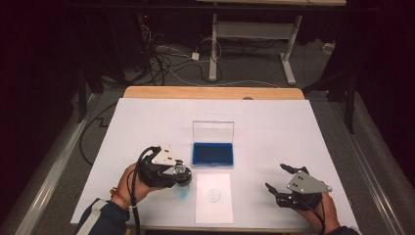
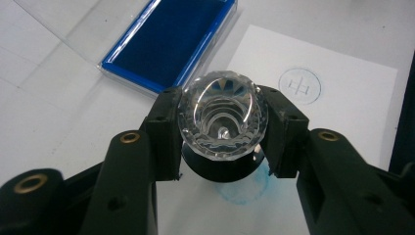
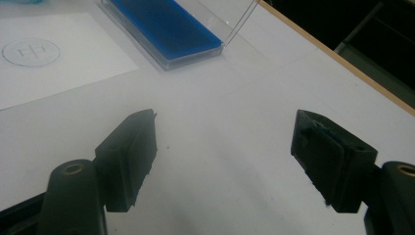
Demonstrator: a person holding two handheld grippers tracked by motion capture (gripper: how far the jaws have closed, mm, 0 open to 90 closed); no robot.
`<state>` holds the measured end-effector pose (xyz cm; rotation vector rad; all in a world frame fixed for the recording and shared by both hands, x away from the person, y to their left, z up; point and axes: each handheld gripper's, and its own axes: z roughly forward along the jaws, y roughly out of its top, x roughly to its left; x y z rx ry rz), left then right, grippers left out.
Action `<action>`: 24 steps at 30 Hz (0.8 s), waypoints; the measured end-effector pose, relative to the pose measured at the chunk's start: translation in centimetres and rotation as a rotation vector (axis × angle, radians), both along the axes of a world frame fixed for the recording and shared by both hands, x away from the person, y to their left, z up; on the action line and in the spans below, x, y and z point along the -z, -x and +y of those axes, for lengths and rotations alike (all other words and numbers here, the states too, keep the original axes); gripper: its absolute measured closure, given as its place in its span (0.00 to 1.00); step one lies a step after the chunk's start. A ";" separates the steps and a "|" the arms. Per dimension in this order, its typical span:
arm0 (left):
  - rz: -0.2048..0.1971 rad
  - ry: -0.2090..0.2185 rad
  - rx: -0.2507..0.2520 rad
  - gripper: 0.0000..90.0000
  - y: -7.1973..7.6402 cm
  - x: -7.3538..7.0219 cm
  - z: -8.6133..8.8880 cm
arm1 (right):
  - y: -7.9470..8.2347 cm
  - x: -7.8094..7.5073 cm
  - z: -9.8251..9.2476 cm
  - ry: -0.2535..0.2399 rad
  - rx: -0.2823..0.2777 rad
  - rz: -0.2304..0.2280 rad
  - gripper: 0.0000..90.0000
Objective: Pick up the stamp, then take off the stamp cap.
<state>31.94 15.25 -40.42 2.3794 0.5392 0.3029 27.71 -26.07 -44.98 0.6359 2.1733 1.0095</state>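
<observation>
High view, forearms: two sleeved arms enter at 6 o'clock, each hand holding a gripper over the white table (image 1: 147, 122).
High view, left gripper (image 1: 182, 177): at 7 o'clock of the table, clamped on a clear faceted stamp (image 1: 182, 171), just left of the paper sheet (image 1: 214, 208).
High view, right gripper (image 1: 277, 179): at 4 o'clock, jaws apart, holding nothing.
High view, ink pad case (image 1: 213, 153): at table centre, blue pad inside, clear lid standing upright behind it.
High view, paper sheet: at 6 o'clock of the case, bearing a faint round stamped mark (image 1: 214, 194).
Left gripper view, stamp (image 2: 222, 120): nearest the lens, gripped between both black jaws, crystal top facing the camera, dark base below.
Left gripper view, smudge (image 2: 244, 193): blue ink on the table surface under the stamp.
Left gripper view, case (image 2: 169, 41): at 11 o'clock; the stamped circle (image 2: 299, 85) at 1 o'clock on the sheet.
Right gripper view, gripper (image 3: 225, 147): jaws wide apart above bare tabletop, blue traces on the right-hand pad.
Right gripper view, case (image 3: 166, 27): at 11 o'clock, with the marked sheet (image 3: 58, 54) at 10 o'clock.
</observation>
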 end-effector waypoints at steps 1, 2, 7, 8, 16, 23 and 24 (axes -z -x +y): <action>-0.009 0.001 -0.005 0.60 0.0 -0.1 0.0 | 0.0 -0.1 0.0 -0.003 -0.002 -0.002 0.28; -0.010 0.006 -0.005 0.60 0.1 -0.1 -0.1 | 0.0 -0.1 0.1 -0.006 -0.002 -0.004 0.27; -0.010 0.017 0.001 0.60 0.0 -0.4 -0.4 | -0.2 -0.1 0.2 -0.015 -0.005 -0.002 0.25; -0.012 0.015 0.001 0.60 0.0 -0.4 -0.5 | -0.4 -0.1 0.4 -0.015 -0.011 0.001 0.25; -0.028 0.008 0.024 0.60 -0.1 -0.9 -1.8 | -0.5 0.0 1.1 -0.046 -0.055 0.036 0.23; -0.026 0.041 0.047 0.60 -0.1 -1.1 -3.1 | 0.1 0.6 2.8 -0.052 -0.147 0.131 0.21; -0.024 0.040 0.054 0.60 -0.1 -1.2 -3.2 | 0.2 0.5 3.1 -0.054 -0.155 0.130 0.20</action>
